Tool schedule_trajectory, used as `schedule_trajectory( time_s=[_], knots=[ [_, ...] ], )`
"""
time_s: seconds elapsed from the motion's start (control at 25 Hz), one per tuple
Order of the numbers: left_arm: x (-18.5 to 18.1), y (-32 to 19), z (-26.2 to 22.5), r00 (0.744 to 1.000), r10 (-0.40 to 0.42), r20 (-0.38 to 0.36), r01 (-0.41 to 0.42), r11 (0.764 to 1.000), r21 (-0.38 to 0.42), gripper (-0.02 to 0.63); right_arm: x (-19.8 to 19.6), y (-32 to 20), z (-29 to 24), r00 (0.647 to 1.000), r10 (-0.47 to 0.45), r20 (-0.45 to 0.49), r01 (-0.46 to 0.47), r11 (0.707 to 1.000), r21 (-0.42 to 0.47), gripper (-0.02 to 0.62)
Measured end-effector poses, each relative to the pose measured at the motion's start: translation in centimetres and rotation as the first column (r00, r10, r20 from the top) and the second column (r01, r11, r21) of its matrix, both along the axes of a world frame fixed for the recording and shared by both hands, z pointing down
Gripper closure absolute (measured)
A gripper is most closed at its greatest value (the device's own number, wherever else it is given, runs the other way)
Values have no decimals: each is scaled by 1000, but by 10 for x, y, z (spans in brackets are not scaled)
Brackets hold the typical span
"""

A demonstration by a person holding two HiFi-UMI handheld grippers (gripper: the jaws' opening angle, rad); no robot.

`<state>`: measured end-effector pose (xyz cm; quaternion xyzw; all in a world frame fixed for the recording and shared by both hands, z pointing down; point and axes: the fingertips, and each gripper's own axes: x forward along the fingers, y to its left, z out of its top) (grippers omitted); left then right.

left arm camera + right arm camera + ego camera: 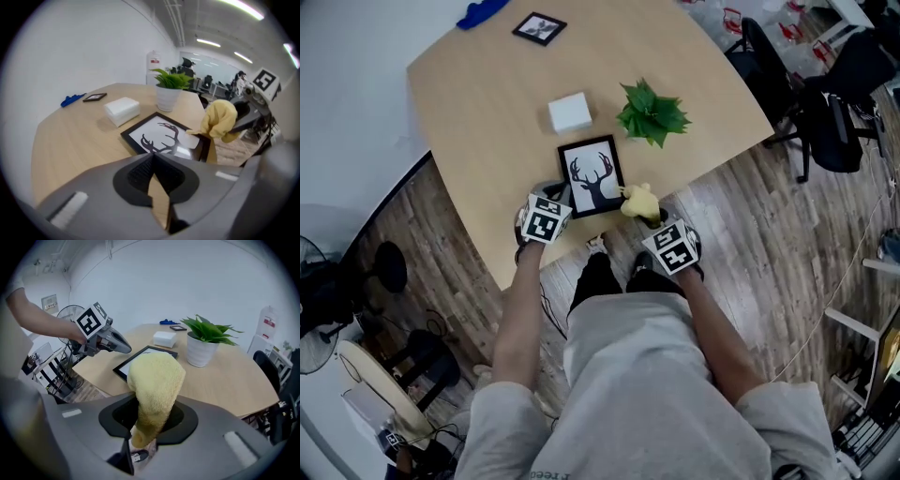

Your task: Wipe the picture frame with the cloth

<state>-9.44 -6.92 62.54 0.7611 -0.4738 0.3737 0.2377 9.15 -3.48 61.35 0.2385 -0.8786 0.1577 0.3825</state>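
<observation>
A black picture frame [592, 175] with a deer-antler print lies flat near the table's front edge. My right gripper [651, 218] is shut on a yellow cloth [638, 201], which hangs at the frame's near right corner. In the right gripper view the cloth [155, 378] bulges out of the jaws and hides much of the frame [123, 363]. My left gripper [555, 193] sits by the frame's near left corner, shut and holding nothing. From the left gripper view the frame [161, 136] lies just ahead of the gripper [153, 158], with the cloth [219, 119] at its right end.
A potted green plant [652, 112] and a white box [570, 112] stand just behind the frame. A small dark frame [539, 27] and a blue object [481, 12] lie at the table's far side. Office chairs [825, 103] stand on the wood floor at right.
</observation>
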Motion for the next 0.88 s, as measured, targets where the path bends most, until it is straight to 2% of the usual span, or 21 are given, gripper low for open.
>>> schedule_trajectory(
  time_s=[0.12, 0.24, 0.4, 0.52, 0.72, 0.88],
  knots=[
    [-5, 16, -18, 986, -158, -47, 160, 986, 49, 554, 7, -1, -15, 999, -18, 30, 17, 999, 28, 500],
    [5, 39, -36, 965, -251, -82, 258, 963, 80, 554, 15, 8, -34, 997, -18, 70, 15, 999, 47, 500],
    [25, 66, -50, 947, -309, -93, 318, 942, 111, 554, 22, 17, -47, 991, -19, 135, 10, 998, 64, 500],
    [38, 84, -59, 935, -336, -111, 349, 927, 139, 554, 28, 26, -51, 982, 14, 187, -23, 999, 46, 500],
    [58, 111, -84, 901, -388, -194, 421, 888, 185, 554, 33, 31, -70, 965, 45, 260, -61, 997, 54, 499],
    [74, 132, -95, 886, -399, -235, 447, 870, 208, 554, 36, 41, -83, 951, 36, 308, -58, 996, 64, 499]
  ],
)
